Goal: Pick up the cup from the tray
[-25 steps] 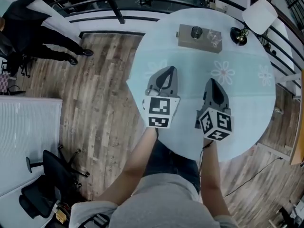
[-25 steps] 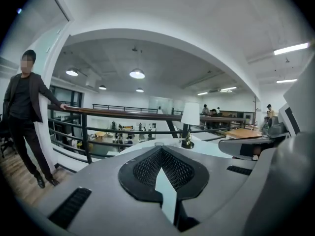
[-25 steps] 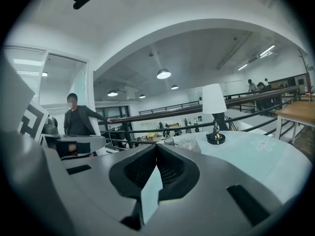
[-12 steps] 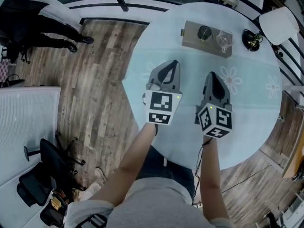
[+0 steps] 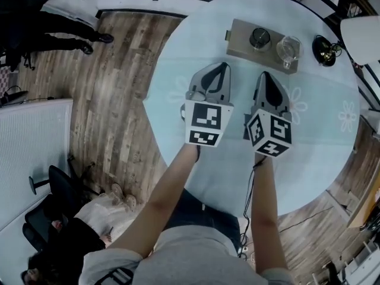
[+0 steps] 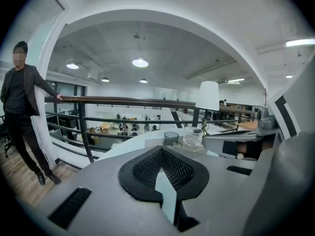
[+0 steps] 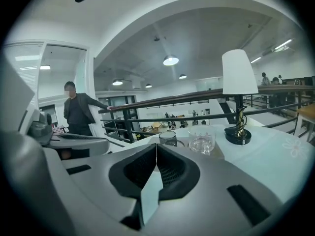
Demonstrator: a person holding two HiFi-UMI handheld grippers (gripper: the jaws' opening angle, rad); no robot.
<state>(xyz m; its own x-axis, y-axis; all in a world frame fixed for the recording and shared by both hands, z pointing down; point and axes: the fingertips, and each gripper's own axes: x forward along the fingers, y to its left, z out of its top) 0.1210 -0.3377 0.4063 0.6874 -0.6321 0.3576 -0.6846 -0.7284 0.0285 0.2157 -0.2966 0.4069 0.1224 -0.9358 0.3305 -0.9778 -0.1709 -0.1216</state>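
Observation:
A flat grey-brown tray [image 5: 240, 39] lies at the far side of the round pale-blue table [image 5: 309, 147]. On it stand a dark tinted glass cup [image 5: 259, 38] and, to its right, a clear glass cup with a handle [image 5: 288, 48]. My left gripper [image 5: 221, 70] and right gripper [image 5: 265, 78] hover side by side short of the tray, both shut and empty. The left gripper view looks past its shut tips [image 6: 161, 150] to the dark cup [image 6: 171, 138]. The right gripper view shows its shut tips [image 7: 156, 146] before the dark cup [image 7: 168, 138] and the clear cup [image 7: 202, 138].
A table lamp with a black base [image 5: 325, 50] and white shade [image 7: 239, 72] stands just right of the tray. A railing [image 6: 123, 102] runs behind the table. A person in dark clothes [image 6: 22, 107] stands by it at the left. Wooden floor [image 5: 113, 100] lies left of the table.
Both grippers have moved forward over the table, closer to the tray. Their jaws stayed shut. Another person has come into view at the lower left of the head view.

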